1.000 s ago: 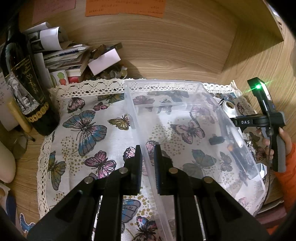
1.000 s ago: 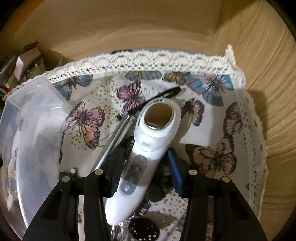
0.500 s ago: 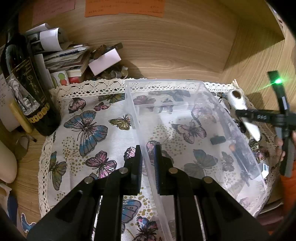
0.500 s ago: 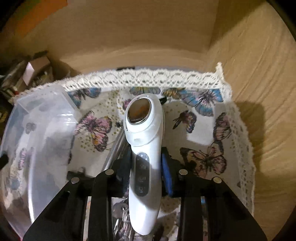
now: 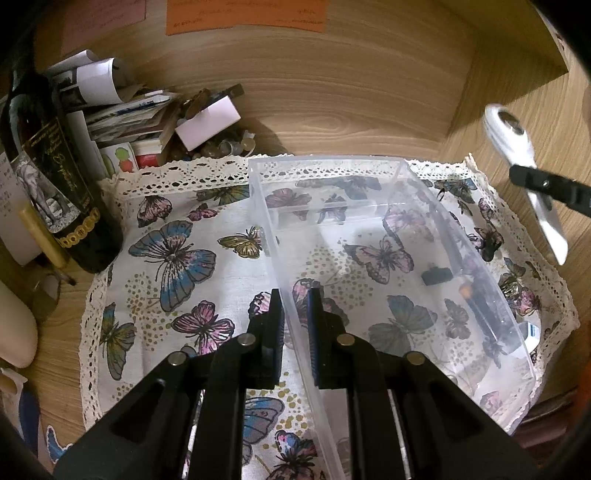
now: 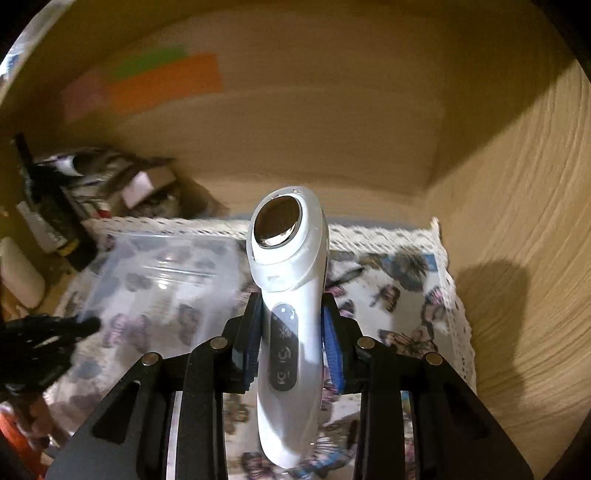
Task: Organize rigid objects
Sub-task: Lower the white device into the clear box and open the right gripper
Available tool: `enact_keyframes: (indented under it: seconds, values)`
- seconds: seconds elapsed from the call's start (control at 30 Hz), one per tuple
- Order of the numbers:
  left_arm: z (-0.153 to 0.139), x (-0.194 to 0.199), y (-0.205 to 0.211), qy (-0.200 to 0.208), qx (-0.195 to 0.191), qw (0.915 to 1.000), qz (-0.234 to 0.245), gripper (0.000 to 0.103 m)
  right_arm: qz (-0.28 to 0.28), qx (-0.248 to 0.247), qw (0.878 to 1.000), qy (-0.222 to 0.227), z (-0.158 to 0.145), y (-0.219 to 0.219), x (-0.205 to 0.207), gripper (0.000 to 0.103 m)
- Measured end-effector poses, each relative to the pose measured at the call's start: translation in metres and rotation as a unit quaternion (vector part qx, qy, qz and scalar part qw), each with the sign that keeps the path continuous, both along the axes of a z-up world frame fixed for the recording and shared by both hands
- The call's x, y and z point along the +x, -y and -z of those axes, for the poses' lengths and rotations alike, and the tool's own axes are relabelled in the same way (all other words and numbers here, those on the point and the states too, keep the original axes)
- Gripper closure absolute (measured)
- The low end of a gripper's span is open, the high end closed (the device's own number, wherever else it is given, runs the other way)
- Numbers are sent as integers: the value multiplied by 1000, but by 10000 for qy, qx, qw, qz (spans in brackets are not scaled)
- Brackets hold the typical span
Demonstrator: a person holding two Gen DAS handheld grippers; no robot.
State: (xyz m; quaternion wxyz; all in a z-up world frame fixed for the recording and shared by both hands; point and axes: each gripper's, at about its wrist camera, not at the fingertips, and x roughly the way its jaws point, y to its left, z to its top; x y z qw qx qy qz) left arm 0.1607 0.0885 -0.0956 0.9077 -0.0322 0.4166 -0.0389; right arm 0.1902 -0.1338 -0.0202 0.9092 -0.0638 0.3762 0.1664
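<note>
Item: white device (image 6: 286, 295), rigid plastic, prob. light, smooth/slippery casing; metal head looks scratch-prone. Best hold: mid-handle at button panel. Long axis runs along fingers, head fwd/up, tail toward camera. Location: airborne, above cloth (image 6: 406, 288), right of bin (image 5: 369, 258). R gripper (image 6: 291, 347) clamped on handle. L gripper (image 5: 293, 321) pinches bin wall, narrow gap.

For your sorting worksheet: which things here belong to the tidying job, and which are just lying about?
In the job: white device, right gripper, clear bin, left gripper.

Lying about: bottle, paper pile, orange note, butterfly cloth.
</note>
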Motion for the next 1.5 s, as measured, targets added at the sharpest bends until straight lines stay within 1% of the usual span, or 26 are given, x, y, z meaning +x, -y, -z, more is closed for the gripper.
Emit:
enact_keyframes:
  seconds: [0.1,0.3,0.4,0.47,0.63,0.8,1.0,1.13,1.27,1.5]
  values:
    - [0,0,1,2,39,10000,-2,91,-218,-45,9996,149,-4,-18,-12,75]
    - [0,0,3,17,49,10000,-8,91,-655,1,9978,87,6,-48,-18,75]
    - [0,0,3,22,30,10000,-3,91,-846,9,9964,-57,14,-63,-16,75]
    - [0,-1,3,29,28,10000,2,91,-984,-74,9949,-190,22,-74,-15,75]
    - [0,-1,2,39,1,10000,11,91,-1231,-333,9904,-539,41,-98,-9,75]
    - [0,-2,3,61,-3,10000,26,90,-1418,-634,9829,-985,61,-115,1,75]
    - [0,-2,2,70,-16,10000,32,90,-1629,-1033,9739,-1195,76,-127,-1,75]
    - [0,-1,3,73,-10,10000,35,90,-1730,-1091,9693,-1365,82,-130,-1,75]
    - [0,-1,3,76,9,10000,39,90,-1726,-1068,9708,-1279,80,-130,-3,75]
    - [0,-2,4,77,24,10000,38,90,-1695,-903,9756,-1064,63,-120,-11,75]
